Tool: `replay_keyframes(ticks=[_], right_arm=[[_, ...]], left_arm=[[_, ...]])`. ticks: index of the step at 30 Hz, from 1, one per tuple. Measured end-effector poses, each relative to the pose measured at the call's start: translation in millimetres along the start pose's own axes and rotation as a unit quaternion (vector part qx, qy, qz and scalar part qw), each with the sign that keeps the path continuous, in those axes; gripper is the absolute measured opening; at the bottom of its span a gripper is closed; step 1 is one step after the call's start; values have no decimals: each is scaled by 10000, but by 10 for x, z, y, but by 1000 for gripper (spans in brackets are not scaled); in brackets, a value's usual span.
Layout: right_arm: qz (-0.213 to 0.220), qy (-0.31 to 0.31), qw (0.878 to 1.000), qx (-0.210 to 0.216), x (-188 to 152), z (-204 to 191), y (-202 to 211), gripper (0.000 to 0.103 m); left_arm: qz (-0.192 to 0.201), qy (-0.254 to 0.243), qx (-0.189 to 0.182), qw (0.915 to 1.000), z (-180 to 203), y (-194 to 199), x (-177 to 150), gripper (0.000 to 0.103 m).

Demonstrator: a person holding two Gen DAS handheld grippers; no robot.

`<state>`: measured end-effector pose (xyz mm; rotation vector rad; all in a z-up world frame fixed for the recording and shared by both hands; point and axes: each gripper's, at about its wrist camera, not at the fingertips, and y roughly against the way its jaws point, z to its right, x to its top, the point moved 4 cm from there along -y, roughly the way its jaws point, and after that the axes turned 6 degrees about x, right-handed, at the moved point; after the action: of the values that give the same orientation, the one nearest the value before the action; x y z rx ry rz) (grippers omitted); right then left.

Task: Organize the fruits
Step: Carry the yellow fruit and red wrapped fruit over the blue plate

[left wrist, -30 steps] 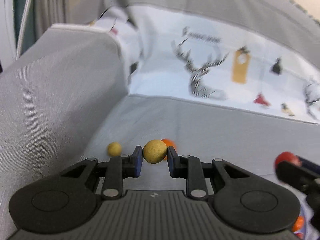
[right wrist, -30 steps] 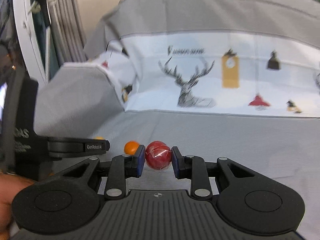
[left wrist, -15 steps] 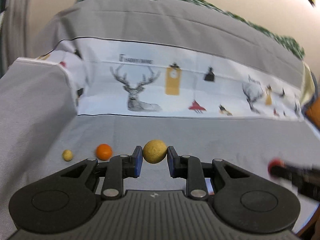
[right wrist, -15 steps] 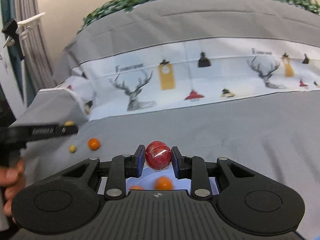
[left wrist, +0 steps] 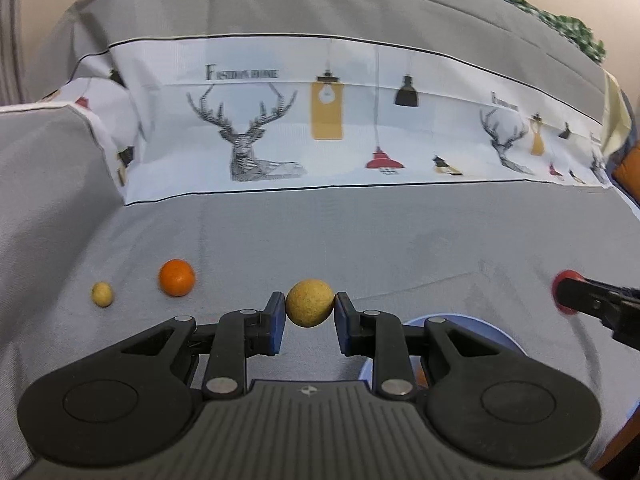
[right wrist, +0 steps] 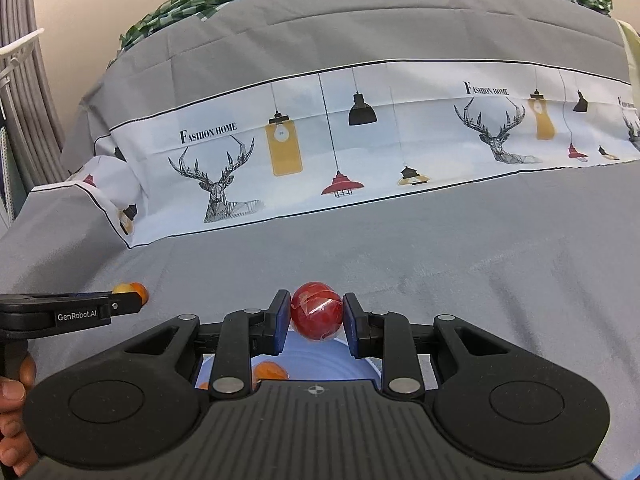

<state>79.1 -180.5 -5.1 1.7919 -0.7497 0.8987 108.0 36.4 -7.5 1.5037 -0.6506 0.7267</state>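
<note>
**Both fruits now over the plate**

The yellow fruit (left wrist: 309, 308) sits clenched in the left gripper (left wrist: 309, 322); the right gripper (right wrist: 316, 322) grasps the red fruit (right wrist: 317, 315). Both have swung right from the far-left corner to the blue plate (right wrist: 320, 364), near. An orange (left wrist: 177, 277) and small yellow fruit (left wrist: 102, 294) remain on the sheet (left wrist: 360, 240), left.

so it's a sofa seat (left wrist: 360, 232) under a grey woven cover with a white printed band of deer and hanging lamps along its back edge. Sitting right on the fabric toward the left edge, near the armrest: a round orange citrus fruit (left wrist: 177, 277) and, just left of it, a small pale yellow oval fruit (left wrist: 102, 293), not touching. At the front edge there's a light blue round plate (right wrist: 316, 364) with a small orange fruit (right wrist: 267, 370) on it
</note>
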Motion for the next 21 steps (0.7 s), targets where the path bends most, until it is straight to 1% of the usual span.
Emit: replay_keyframes(ticks=[4,7,17,21], right_arm=[[-43,23,10000,10,-12,-5,-26,29],[-47,50,10000,26,-1,-23,-32,29],[-84,73,9999,28,-10,-19,-35,29],[-106,121,9999,30,-14,-41,-45,29]], left_arm=[[72,-246,-139,9996,106,8,-17,29],[81,-354,-164,9992,159,3,-36,29],[74,-366,-190,9991,161,5,-50,29],[37,-418,-289,9987,189,-2,-54,29]])
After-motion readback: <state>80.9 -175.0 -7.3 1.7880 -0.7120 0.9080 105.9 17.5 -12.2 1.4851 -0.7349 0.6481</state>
